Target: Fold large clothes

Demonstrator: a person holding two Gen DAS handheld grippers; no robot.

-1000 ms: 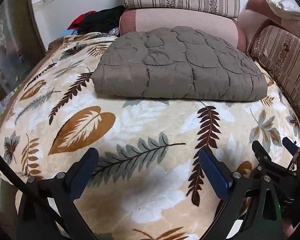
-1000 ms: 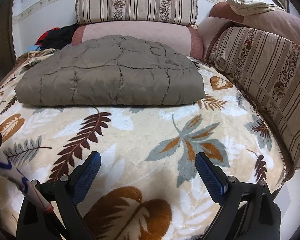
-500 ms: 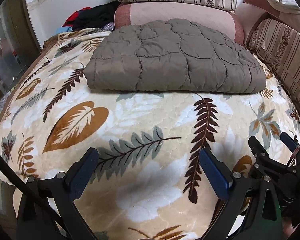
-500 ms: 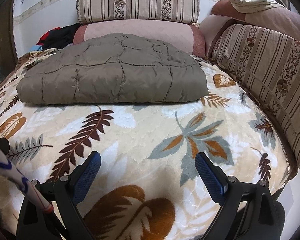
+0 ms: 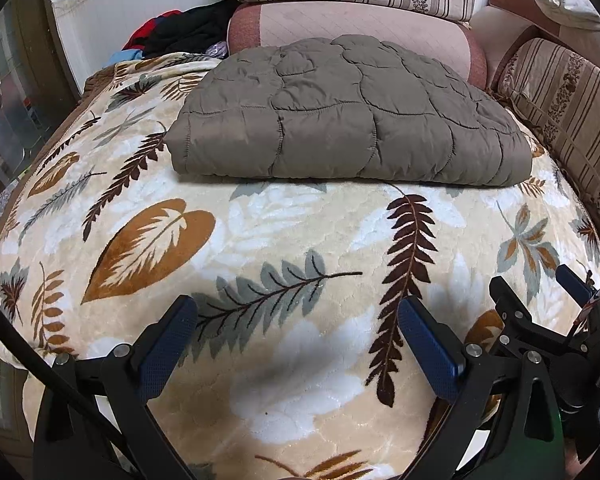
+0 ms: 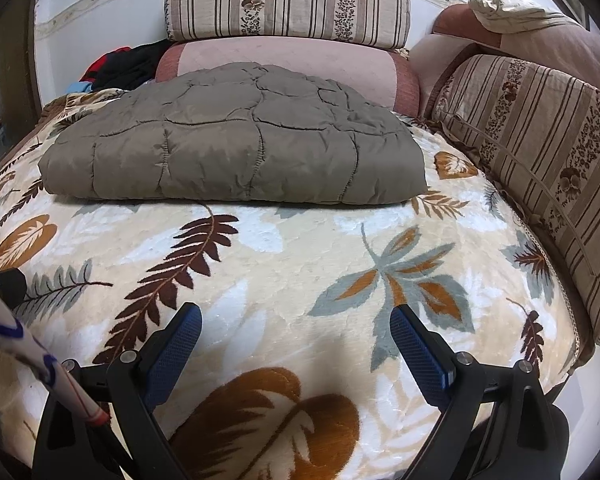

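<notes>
A grey-brown quilted garment (image 5: 348, 120) lies folded into a thick rectangle at the far side of the bed; it also shows in the right wrist view (image 6: 236, 140). My left gripper (image 5: 298, 344) is open and empty, low over the near part of the leaf-print blanket (image 5: 260, 248), well short of the garment. My right gripper (image 6: 296, 350) is open and empty too, over the same blanket (image 6: 284, 248). The right gripper also shows at the right edge of the left wrist view (image 5: 540, 304).
Striped and pink bolster cushions (image 6: 288, 4) are stacked behind the garment, with a striped cushion (image 6: 540, 152) along the right side. A heap of dark and red clothes (image 5: 188, 32) lies at the back left. The bed edge drops off at the left (image 5: 4, 216).
Both views shifted slightly: the bed and garment sit a little differently in frame, so both grippers drifted a little. The jaws stayed open and the garment did not move.
</notes>
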